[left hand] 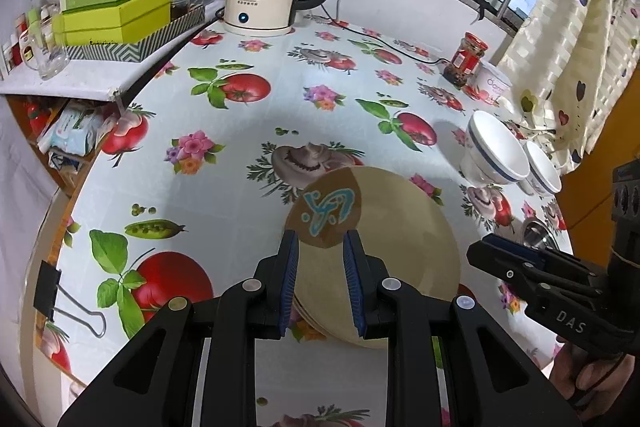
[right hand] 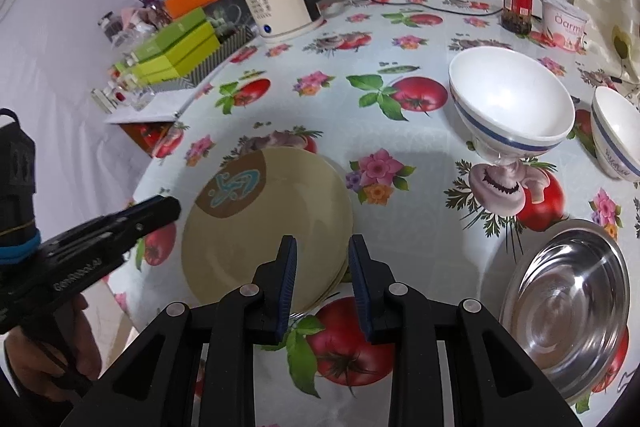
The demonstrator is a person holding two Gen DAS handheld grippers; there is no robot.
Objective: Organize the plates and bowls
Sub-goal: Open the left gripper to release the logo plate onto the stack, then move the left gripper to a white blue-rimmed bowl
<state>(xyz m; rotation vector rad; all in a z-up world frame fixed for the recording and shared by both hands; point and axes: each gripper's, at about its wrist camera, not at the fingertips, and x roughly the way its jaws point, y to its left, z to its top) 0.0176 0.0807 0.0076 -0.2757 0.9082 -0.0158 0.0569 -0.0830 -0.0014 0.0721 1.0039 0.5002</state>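
plates (right hand: 264, 227) stacked | white bowls (right hand: 512, 103) & steel bowl (right hand: 568, 303): nothing inside | both hand-held grippers (left hand: 320, 255) (right hand: 322, 259): jaws part-open; grip nothing

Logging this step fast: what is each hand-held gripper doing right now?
Left hand-held gripper: open, holding nothing, over the plates.
Right hand-held gripper: open, holding nothing, at the plates' near edge.
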